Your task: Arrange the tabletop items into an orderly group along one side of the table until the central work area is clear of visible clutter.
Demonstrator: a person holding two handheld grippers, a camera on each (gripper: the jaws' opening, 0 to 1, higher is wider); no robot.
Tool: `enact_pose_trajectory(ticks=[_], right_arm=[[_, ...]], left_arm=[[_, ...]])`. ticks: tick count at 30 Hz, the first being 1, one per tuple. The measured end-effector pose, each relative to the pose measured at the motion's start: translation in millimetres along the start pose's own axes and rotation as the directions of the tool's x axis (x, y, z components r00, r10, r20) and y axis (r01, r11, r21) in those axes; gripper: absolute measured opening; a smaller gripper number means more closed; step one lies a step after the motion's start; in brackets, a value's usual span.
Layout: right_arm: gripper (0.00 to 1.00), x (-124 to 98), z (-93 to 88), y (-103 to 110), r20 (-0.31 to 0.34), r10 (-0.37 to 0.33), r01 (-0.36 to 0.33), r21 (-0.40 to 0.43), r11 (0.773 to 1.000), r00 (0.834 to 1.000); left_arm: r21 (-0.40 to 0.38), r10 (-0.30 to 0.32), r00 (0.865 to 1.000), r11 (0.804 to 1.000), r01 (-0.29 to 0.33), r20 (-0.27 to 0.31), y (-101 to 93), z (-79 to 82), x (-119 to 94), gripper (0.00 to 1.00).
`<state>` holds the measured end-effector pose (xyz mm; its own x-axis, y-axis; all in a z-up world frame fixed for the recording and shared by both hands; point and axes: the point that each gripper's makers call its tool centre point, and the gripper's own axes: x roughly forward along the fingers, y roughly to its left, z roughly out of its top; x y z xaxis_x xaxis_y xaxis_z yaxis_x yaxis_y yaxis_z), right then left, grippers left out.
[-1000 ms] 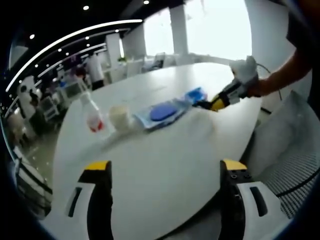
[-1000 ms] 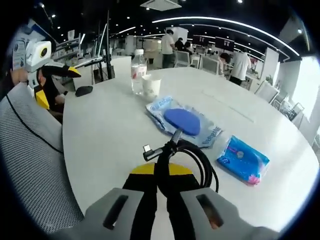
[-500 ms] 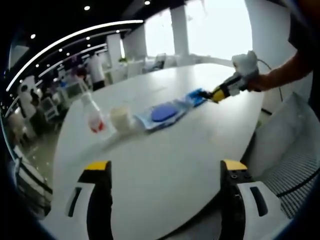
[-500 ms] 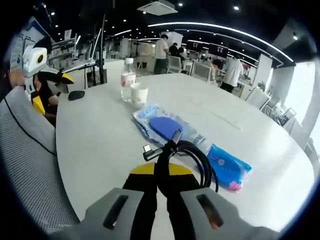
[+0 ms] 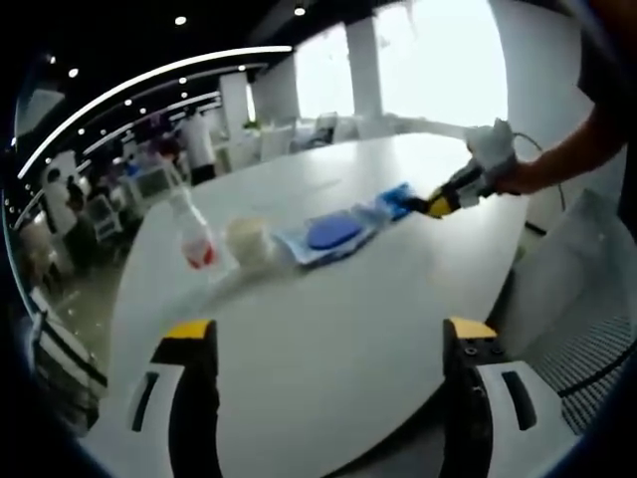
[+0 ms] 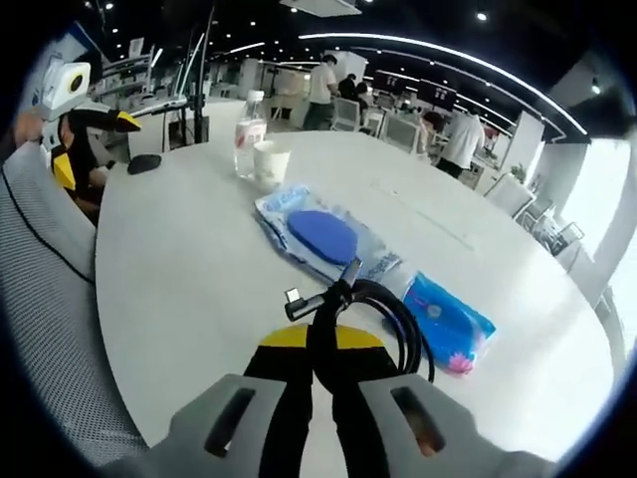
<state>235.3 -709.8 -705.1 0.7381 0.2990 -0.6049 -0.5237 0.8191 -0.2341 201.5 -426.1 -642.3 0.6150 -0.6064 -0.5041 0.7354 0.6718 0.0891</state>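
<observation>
While the right gripper [image 6: 323,344] is keeping its jaws clamped on a coiled black cable [image 6: 383,319], it is carrying that coil closer to the row of items than it was a second ago, so the blue tissue pack [image 6: 446,321] is now sitting just beside the loop, with part of it hidden behind the loop. Beyond it, the clear packet with a blue pad [image 6: 318,239], the paper cup [image 6: 271,162] and the water bottle [image 6: 249,134] are lining up along the far side of the white table [image 6: 189,289]. Seemingly, the cable is joining the line's end, leaving the centre bare. Meanwhile the left gripper [image 5: 333,373] is hovering wide open over the near edge, holding nothing, and a dark mouse [image 6: 143,163] is lying apart from the row.
</observation>
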Motion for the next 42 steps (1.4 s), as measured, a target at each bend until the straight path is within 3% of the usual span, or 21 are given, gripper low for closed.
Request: enact_pose_trajectory(ticks=[17, 28, 42], right_arm=[[0.04, 23, -16.9, 12, -0.045, 0.022, -0.021, 0.024, 1.0, 0.999], [0.04, 38, -19.9, 25, -0.053, 0.079, -0.072, 0.132, 0.989, 0.995], [0.06, 46, -26.1, 29, -0.092, 0.105, -0.092, 0.137, 0.986, 0.99]], left_arm=[[-0.008, 0.007, 1.0, 1.0, -0.007, -0.003, 1.4, -0.6, 1, 0.94], [-0.008, 0.0, 1.0, 1.0, 0.0, -0.012, -0.2, -1.6, 1, 0.94], [-0.003, -0.003, 1.0, 1.0, 0.002, -0.012, -0.9, -1.6, 1, 0.93]])
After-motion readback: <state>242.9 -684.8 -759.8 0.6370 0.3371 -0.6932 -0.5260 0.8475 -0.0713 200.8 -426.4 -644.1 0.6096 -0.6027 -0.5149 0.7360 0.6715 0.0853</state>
